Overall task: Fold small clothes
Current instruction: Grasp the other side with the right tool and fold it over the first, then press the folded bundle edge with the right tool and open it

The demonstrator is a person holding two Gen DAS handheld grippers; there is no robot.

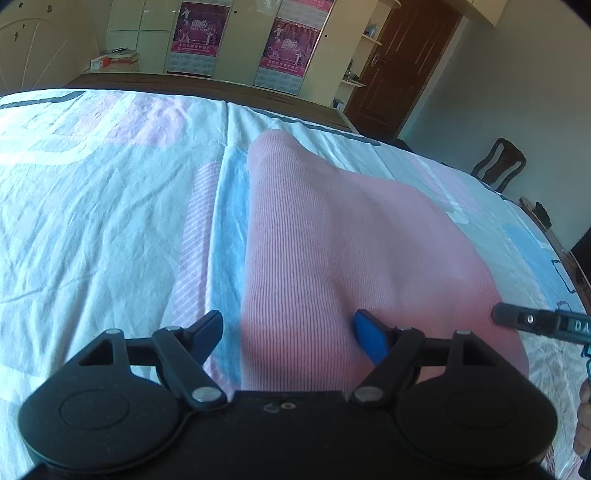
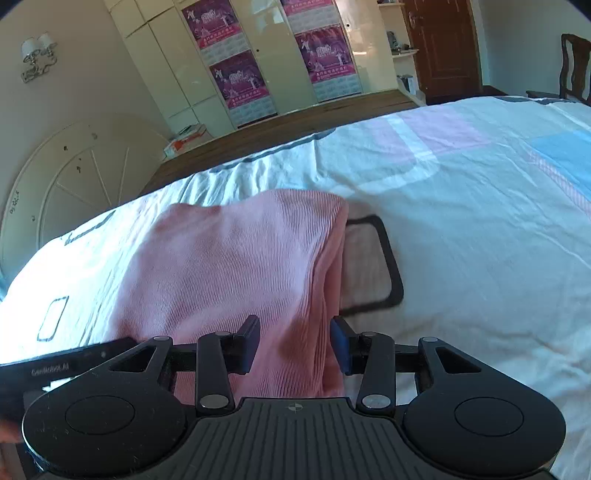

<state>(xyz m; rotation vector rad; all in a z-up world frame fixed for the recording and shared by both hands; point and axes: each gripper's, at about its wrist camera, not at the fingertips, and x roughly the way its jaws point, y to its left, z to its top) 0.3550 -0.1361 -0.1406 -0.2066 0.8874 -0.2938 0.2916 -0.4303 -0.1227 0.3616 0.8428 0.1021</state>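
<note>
A pink ribbed garment lies folded on the bed sheet. My left gripper is open above its near left edge, one finger over the sheet and the blue-padded finger over the cloth. In the right wrist view the same garment shows with its folded right edge between the fingers. My right gripper is open around that edge and grips nothing. Part of the right gripper's body shows at the right of the left wrist view.
The sheet is white with pink and blue patches and dark outlined rectangles. Wardrobe doors with magenta posters and a brown door stand beyond the bed. A wooden chair stands at the far right.
</note>
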